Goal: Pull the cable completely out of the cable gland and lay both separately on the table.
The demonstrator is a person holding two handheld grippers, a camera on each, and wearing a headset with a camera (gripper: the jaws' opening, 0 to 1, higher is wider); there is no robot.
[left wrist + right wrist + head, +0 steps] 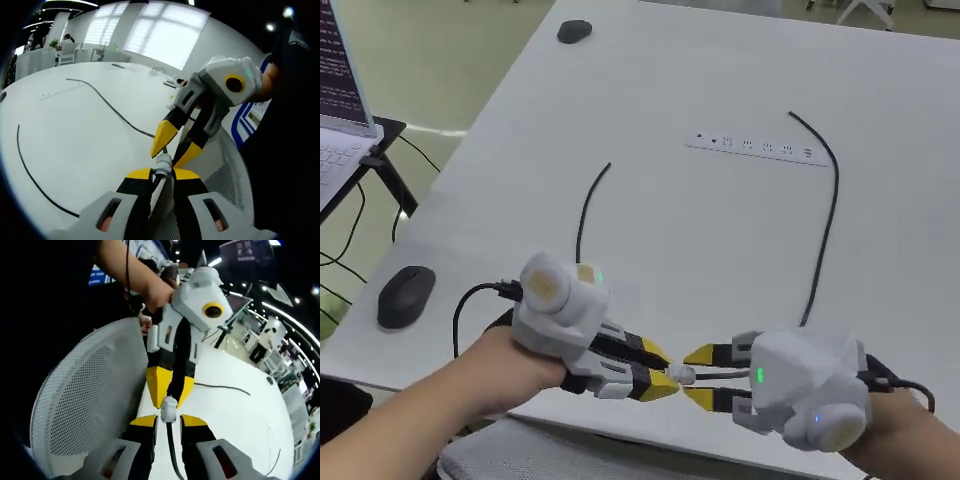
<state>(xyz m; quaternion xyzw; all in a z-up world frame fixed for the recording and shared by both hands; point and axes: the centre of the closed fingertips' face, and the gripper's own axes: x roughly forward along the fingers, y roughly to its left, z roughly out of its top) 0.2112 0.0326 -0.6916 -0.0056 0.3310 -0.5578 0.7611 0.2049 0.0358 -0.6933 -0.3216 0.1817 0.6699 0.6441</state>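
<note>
1. Cable gland (682, 376): small, white, held over the counter's (720, 230) near edge, with the thin black cable (172, 445) running out of it.
2. Left gripper (667, 374): clamped on the cable gland.
3. Right gripper (692, 377): jaws apart either side of the cable, not pinching.
4. Two loose black leads (585, 210) lie mid-counter.

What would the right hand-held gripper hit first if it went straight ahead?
Most likely the small white plastic cable gland just beyond its jaw tips, with the left hand-held gripper directly behind it.
</note>
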